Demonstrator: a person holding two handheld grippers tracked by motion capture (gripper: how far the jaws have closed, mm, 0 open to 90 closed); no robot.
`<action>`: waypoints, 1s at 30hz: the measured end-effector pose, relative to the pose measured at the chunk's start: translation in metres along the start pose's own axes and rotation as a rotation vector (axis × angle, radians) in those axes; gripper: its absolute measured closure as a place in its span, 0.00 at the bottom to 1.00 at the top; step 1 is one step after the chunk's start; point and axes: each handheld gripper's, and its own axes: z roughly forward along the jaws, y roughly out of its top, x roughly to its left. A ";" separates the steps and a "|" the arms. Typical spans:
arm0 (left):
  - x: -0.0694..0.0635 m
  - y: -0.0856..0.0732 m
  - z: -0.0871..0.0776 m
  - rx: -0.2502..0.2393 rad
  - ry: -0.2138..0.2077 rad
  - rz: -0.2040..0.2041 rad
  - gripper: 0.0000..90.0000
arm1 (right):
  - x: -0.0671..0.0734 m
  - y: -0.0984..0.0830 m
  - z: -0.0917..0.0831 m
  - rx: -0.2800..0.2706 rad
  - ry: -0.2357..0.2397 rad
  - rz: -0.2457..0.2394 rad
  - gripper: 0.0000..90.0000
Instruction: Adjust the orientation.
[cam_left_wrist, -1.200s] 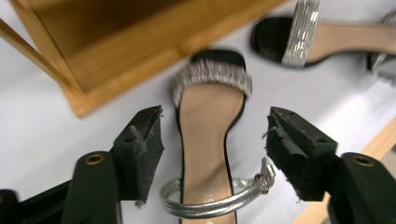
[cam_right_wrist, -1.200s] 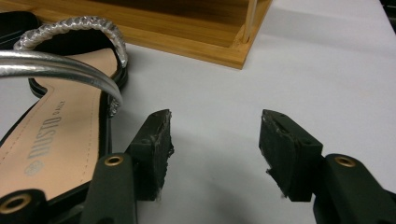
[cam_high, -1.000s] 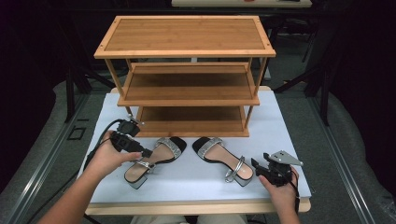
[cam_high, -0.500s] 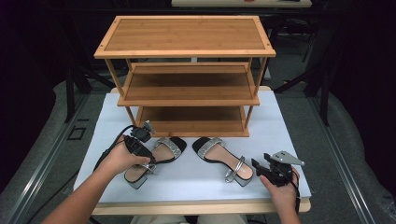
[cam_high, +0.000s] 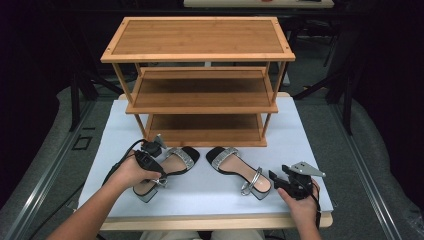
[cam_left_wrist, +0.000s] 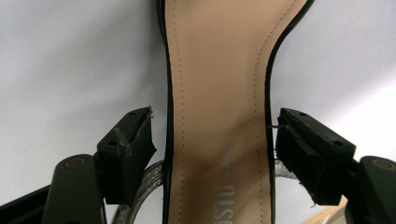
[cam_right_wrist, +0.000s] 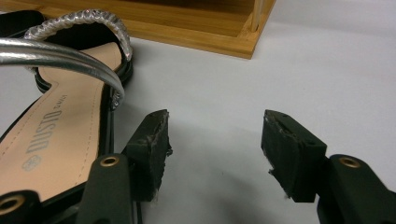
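Sandals (cam_high: 165, 171) (cam_high: 239, 171) both lie before the rack (cam_high: 200, 90), unshelved. Left gripper (cam_high: 150, 159) jaws open astride one sandal; right gripper (cam_high: 292, 181) jaws open, empty.

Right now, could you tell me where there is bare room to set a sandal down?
All three boards of the wooden rack are bare. The white mat is free right of the rack and along its front edge between the hands. It is crowded ahead of the rack, where the left sandal and right sandal lie.
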 end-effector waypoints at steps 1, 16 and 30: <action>0.000 0.000 0.000 0.000 0.000 0.000 0.31 | 0.000 0.000 0.000 0.000 0.000 0.000 0.46; -0.001 0.009 0.012 0.074 0.006 0.018 0.40 | 0.000 -0.001 0.002 0.013 0.012 0.008 0.45; -0.005 0.011 0.014 0.091 0.012 0.030 0.47 | -0.001 -0.002 0.003 0.002 0.013 0.013 0.45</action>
